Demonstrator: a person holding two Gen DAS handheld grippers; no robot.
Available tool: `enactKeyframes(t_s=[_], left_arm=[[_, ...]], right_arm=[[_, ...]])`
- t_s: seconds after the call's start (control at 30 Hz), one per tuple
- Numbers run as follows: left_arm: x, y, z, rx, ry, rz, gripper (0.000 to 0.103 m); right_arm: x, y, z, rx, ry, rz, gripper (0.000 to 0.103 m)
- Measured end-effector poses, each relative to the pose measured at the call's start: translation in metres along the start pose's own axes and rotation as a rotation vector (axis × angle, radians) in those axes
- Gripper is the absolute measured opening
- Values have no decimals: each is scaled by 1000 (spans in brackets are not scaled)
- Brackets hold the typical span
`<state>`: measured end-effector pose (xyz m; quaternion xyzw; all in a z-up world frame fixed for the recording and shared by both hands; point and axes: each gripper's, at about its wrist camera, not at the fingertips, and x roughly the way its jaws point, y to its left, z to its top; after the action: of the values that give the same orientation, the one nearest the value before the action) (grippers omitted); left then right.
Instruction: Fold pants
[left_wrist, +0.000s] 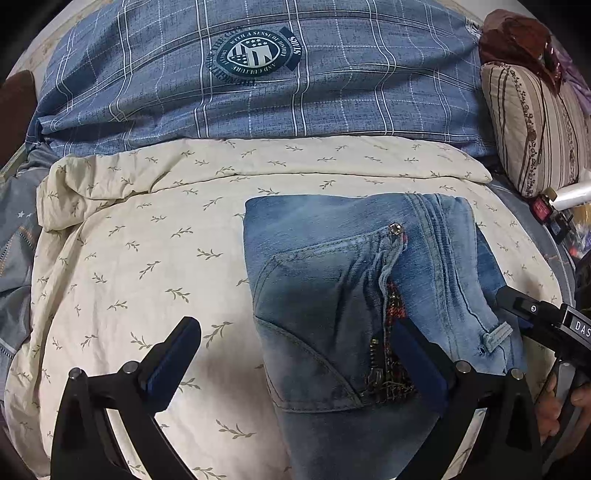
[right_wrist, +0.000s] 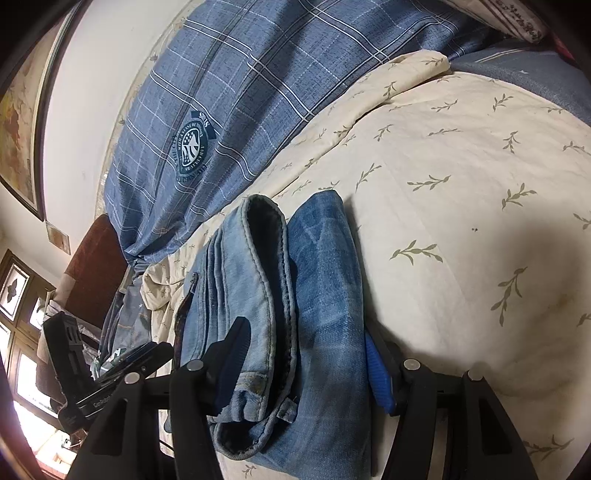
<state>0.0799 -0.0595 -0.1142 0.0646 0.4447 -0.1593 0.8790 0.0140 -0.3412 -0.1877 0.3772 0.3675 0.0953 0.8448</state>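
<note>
Folded blue jeans (left_wrist: 351, 280) lie on a cream leaf-print quilt (left_wrist: 147, 258), pocket, rivet and open zipper facing up. My left gripper (left_wrist: 295, 343) is open above the jeans' near left edge; its right finger (left_wrist: 417, 354) rests over the zipper area, its left finger (left_wrist: 177, 347) over the quilt. In the right wrist view the jeans (right_wrist: 280, 302) show edge-on as stacked layers. My right gripper (right_wrist: 306, 354) is open around that stack, one finger (right_wrist: 232, 350) on the top side and one (right_wrist: 376, 365) below. The right gripper also shows at the right edge of the left wrist view (left_wrist: 524, 310).
A blue plaid duvet with a round crest (left_wrist: 255, 55) lies bunched behind the quilt. A striped pillow (left_wrist: 532, 129) stands at the right with small items beside it. A white wall with a framed picture (right_wrist: 18, 122) lies beyond the bed.
</note>
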Motion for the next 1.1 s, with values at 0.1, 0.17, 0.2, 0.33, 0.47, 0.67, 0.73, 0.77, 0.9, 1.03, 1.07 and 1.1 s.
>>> enactKeyframes(t_s=[0.1,0.17,0.2,0.33,0.47,0.67,0.73,0.77,0.9,1.03,1.07,1.1], left_arm=[[-1,-2,-1,7,1,2,103],[-1,-1,-1,6,0,4,103],[-1,-1,-1,5,-1,5,103],[0,-1,1,2,-1,3,103],[2,0,1,3,-1,2,103],[0,-2,2,12,-9,1,103],[-1,-2,3,18,-10,-9,103],[-1,-3,4,19,-10,-10,103],[-1,-5,4,23,-9,-5,103],[-4,-5,5,31,-16,6,103],[-5,-5,6,33,-19,10,103],[-6,-5,6,33,-21,11,103]], right_arm=[[0,0,0,0,2,1,62],[0,0,0,-3,2,0,62],[-1,0,0,-5,3,0,62],[-1,0,0,-7,5,4,62],[0,1,0,-9,6,1,62],[1,3,-1,-16,7,-4,62],[1,3,-1,-17,8,-5,62],[1,3,-1,-17,8,-4,62],[2,3,0,-16,8,-2,62],[2,5,-1,-23,7,-3,62],[1,5,-1,-24,7,-2,62],[1,4,-1,-24,7,-1,62]])
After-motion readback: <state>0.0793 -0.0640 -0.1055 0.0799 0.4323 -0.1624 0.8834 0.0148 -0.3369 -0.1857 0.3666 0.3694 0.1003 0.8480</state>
